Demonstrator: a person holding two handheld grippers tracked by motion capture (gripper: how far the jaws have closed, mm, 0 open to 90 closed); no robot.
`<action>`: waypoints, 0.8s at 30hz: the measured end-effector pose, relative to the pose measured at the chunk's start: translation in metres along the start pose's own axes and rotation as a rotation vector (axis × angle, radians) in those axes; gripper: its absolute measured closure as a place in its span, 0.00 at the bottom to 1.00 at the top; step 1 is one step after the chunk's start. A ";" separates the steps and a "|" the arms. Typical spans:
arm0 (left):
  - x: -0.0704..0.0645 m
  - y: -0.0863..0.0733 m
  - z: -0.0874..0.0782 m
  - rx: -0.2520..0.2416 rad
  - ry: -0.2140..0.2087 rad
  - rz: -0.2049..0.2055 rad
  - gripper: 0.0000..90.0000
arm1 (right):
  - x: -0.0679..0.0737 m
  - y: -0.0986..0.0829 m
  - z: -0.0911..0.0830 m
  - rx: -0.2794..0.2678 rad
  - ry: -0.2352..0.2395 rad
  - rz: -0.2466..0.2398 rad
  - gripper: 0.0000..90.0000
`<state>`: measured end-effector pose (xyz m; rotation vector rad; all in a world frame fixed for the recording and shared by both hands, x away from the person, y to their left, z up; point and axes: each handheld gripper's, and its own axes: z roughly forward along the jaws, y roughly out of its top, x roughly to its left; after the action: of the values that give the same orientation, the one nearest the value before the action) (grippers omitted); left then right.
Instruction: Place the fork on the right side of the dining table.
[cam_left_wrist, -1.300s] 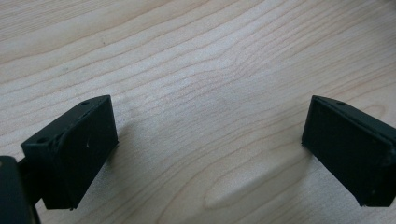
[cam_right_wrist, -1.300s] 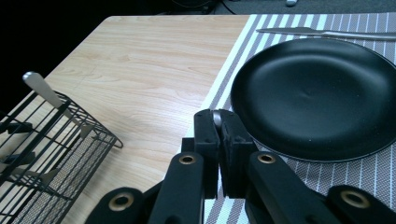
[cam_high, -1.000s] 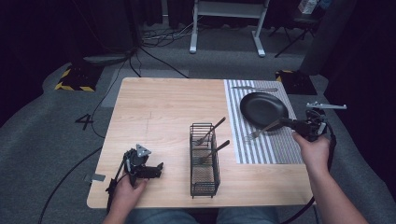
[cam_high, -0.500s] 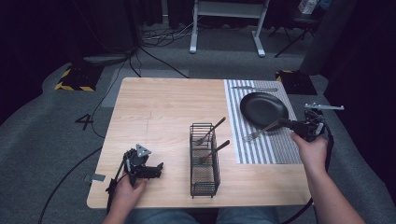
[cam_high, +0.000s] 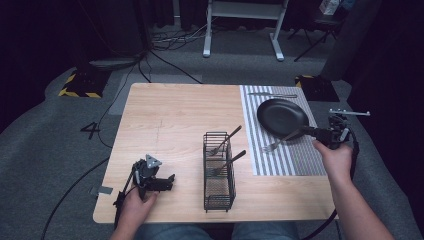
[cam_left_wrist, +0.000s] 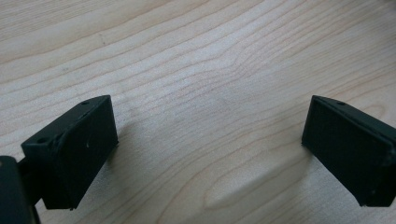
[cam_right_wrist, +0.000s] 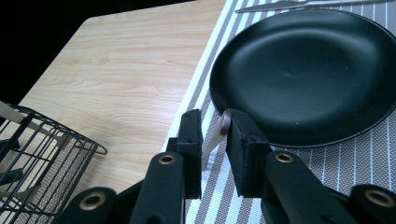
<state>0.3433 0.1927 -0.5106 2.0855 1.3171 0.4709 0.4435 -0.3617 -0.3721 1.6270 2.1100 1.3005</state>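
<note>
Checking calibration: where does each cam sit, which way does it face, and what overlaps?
High view: fixed above the person's side, facing forward and down on the table; both forearms, left gripper, right gripper.
Left gripper view: on the left gripper, close over bare wood, jaws wide apart.
Right gripper view: on the right gripper, facing the black plate, jaws closed on a fork.
Shared by high and right views: plate, wire rack, striped mat.

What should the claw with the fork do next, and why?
Probably lift the fork a little. The right claw is closed on its handle, its tines lie on the striped mat beside the black pan, and two forks already stand in the wire basket.
</note>
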 end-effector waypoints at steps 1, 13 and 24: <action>0.000 0.000 0.000 0.000 0.000 0.000 0.04 | -0.001 0.000 0.000 0.002 0.001 0.002 0.84; 0.000 0.000 0.000 0.000 0.000 0.001 0.04 | -0.012 0.007 0.008 0.031 -0.016 0.022 0.75; 0.000 0.000 0.000 -0.001 -0.001 0.001 0.04 | -0.020 0.008 0.011 0.057 -0.048 0.014 0.74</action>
<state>0.3438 0.1926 -0.5106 2.0851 1.3157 0.4706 0.4631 -0.3730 -0.3802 1.6815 2.1297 1.2037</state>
